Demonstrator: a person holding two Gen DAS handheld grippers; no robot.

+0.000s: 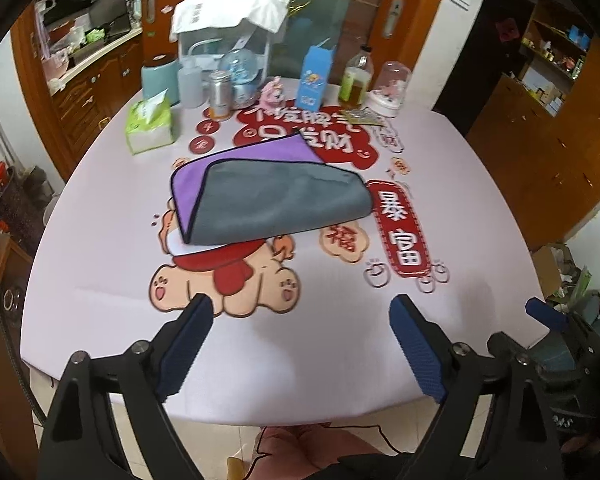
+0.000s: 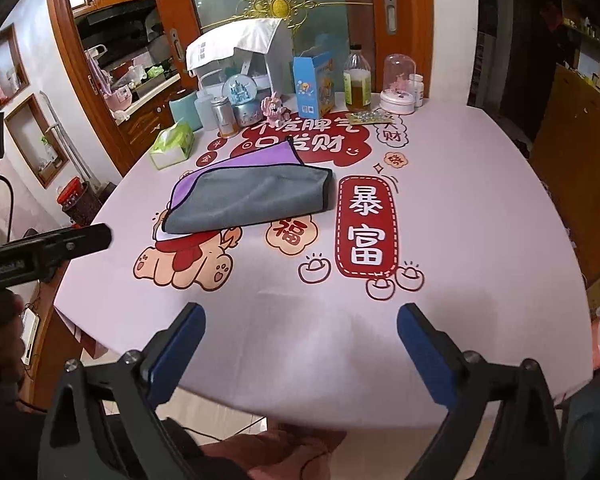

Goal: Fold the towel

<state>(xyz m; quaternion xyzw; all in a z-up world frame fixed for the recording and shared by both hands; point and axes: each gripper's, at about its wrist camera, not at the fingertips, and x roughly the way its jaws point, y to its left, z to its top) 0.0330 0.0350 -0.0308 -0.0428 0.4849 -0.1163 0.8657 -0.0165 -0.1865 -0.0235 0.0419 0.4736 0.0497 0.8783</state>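
A towel, grey on one side and purple on the other with a dark hem, lies folded on the pink printed table (image 1: 100,272). It shows in the left wrist view (image 1: 276,200) and in the right wrist view (image 2: 256,198). A purple strip shows along its far and left sides. My left gripper (image 1: 300,312) is open and empty above the table's near edge, well short of the towel. My right gripper (image 2: 300,320) is open and empty, also near the front edge. The right gripper's finger (image 1: 548,314) shows at the right of the left wrist view.
Clutter stands along the table's far edge: a tissue pack (image 1: 148,128), a metal can (image 1: 220,94), a snow globe (image 1: 242,76), a blue carton (image 1: 314,80), an oil bottle (image 1: 354,82), a glass dome (image 1: 390,88) and a white appliance (image 1: 228,28).
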